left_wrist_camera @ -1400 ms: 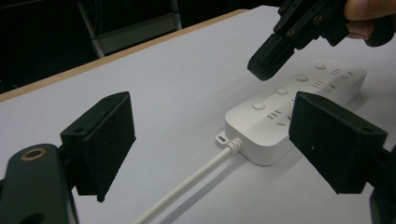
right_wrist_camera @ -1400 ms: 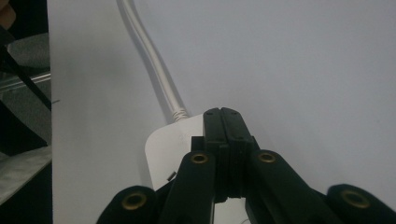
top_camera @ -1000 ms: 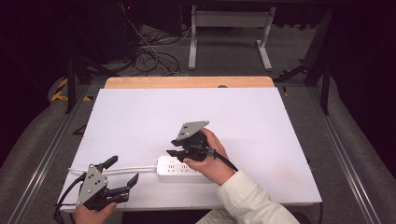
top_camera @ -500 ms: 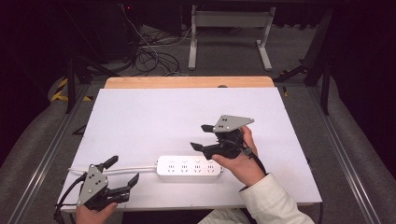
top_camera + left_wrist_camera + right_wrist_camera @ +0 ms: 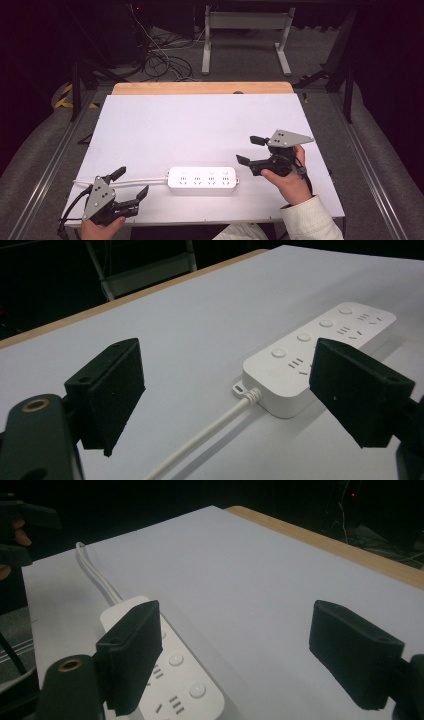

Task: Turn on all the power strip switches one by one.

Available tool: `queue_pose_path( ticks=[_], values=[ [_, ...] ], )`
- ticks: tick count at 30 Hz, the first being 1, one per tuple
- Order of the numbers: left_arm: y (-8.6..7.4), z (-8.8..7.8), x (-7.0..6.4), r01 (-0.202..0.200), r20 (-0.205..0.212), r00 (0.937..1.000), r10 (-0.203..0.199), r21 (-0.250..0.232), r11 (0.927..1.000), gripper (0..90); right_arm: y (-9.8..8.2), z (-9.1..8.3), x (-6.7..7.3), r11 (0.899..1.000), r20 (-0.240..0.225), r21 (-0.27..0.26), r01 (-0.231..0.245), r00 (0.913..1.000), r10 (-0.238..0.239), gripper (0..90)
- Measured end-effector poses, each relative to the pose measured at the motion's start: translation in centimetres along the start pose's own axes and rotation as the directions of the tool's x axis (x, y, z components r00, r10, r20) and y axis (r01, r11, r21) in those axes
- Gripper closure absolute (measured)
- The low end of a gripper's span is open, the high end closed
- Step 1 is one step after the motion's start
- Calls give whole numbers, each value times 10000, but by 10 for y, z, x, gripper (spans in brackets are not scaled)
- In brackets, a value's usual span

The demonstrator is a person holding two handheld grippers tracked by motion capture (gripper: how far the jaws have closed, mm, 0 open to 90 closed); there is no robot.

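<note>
While white power strip (image 5: 202, 178) lies flat betw. both, right gripper (image 5: 251, 151) just beside it has just opened w/ nothing between its jaws, left gripper (image 5: 131, 185) likewise agape

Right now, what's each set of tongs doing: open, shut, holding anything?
Left tongs: open, holding nothing, near the power strip's cord.
Right tongs: open and empty, jaws have just been opening, off the power strip.

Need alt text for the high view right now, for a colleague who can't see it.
A white power strip lies near the table's front edge, untouched. The right gripper, jaws open and empty, sits to its right; the left gripper, also open, rests near its cord.
</note>
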State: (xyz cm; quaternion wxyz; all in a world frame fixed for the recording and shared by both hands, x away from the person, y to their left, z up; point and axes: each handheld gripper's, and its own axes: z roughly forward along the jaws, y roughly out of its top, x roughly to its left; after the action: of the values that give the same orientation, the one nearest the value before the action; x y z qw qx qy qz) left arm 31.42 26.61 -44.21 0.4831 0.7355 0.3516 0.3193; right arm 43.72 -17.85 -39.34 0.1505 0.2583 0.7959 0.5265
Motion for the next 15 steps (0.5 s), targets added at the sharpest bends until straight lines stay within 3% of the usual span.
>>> queue_pose_path(
  ticks=[9, 15],
  values=[
    [-1, 0, 1, -16, -20, 10000, 16, 55, 10000, 146, -51, -15, -10, 9991, 207, 121, -412, 9989, 409, 184],
    [-1, 0, 2, 98, -4, 10000, -98, 56, 9999, 145, -76, -23, -12, 9988, 313, 142, -461, 9985, 456, 178]
  ],
)
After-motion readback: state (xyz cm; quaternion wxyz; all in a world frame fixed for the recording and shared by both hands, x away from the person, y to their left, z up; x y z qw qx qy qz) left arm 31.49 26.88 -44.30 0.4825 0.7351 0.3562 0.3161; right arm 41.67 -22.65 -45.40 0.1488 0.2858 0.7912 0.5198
